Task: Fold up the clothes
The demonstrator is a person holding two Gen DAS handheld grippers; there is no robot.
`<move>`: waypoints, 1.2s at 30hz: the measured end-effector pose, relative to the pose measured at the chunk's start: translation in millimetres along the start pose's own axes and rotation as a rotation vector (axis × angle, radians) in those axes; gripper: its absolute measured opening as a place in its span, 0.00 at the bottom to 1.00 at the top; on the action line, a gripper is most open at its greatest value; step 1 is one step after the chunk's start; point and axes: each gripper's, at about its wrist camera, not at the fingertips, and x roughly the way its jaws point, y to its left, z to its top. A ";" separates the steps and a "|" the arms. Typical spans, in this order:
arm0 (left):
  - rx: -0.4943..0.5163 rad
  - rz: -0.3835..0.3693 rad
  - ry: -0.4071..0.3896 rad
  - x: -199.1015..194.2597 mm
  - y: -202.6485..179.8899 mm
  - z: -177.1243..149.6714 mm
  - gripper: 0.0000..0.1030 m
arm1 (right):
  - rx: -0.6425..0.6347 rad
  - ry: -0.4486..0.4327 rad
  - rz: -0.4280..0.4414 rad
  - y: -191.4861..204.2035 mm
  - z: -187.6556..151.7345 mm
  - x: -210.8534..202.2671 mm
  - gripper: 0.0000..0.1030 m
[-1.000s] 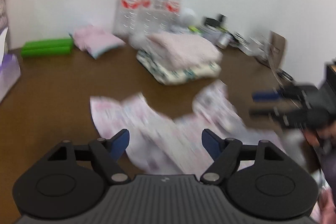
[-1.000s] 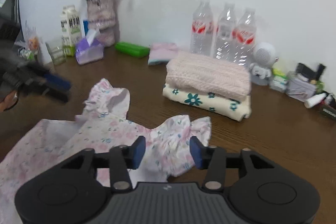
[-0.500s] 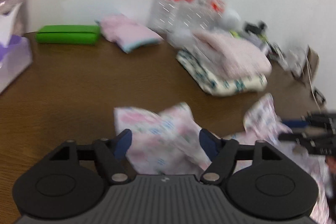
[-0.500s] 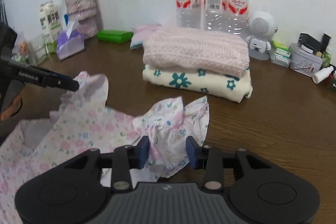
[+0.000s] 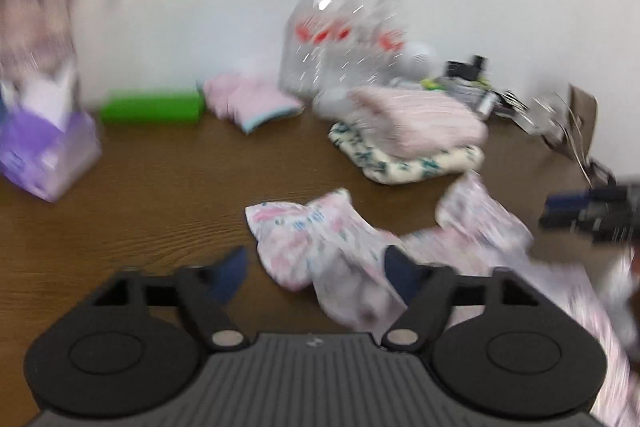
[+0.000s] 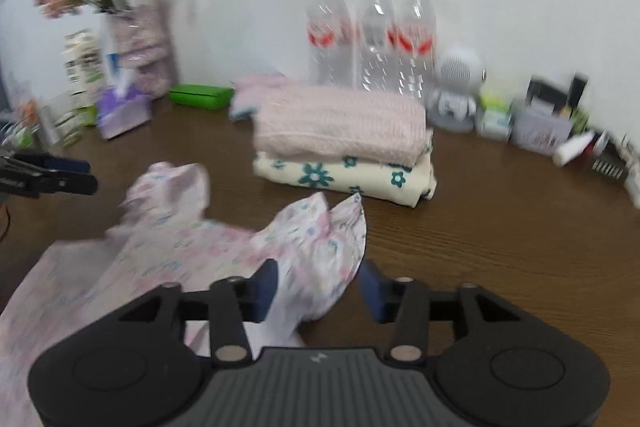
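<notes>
A white garment with a pink floral print (image 5: 312, 239) lies crumpled on the brown table (image 5: 160, 195). My left gripper (image 5: 316, 275) is open, and one ruffled sleeve lies between its blue fingers (image 5: 232, 275). The view is blurred. My right gripper (image 6: 319, 289) is open too, with the garment's other ruffled sleeve (image 6: 320, 247) between its fingers (image 6: 372, 291). The rest of the garment (image 6: 120, 267) spreads to the left. Each gripper shows in the other's view: the right gripper (image 5: 580, 211) at the right edge, the left gripper (image 6: 52, 175) at the left edge.
Behind the garment sits a folded stack, a pink knit (image 6: 340, 127) on a cream flowered cloth (image 6: 344, 179). Three water bottles (image 6: 372, 39), a green box (image 6: 200, 95), a purple tissue box (image 6: 120, 111), a flower vase (image 6: 140, 39) and small clutter (image 6: 540, 123) line the wall.
The left wrist view has swung left, so the tissue box now shows and the sleeve sits right of centre. The right gripper has drawn back a little and its fingers stand slightly wider.
</notes>
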 end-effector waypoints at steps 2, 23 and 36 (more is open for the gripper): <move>0.030 -0.020 0.022 -33.5 -17.3 -26.7 0.78 | -0.012 -0.003 0.016 11.6 -23.9 -32.3 0.48; 0.073 0.079 0.111 -108.6 -56.6 -158.6 0.83 | 0.073 0.053 -0.037 119.5 -157.4 -101.7 0.11; -0.044 -0.075 -0.057 -140.3 -21.9 -107.8 0.78 | -0.075 -0.098 -0.023 144.4 -100.4 -98.0 0.48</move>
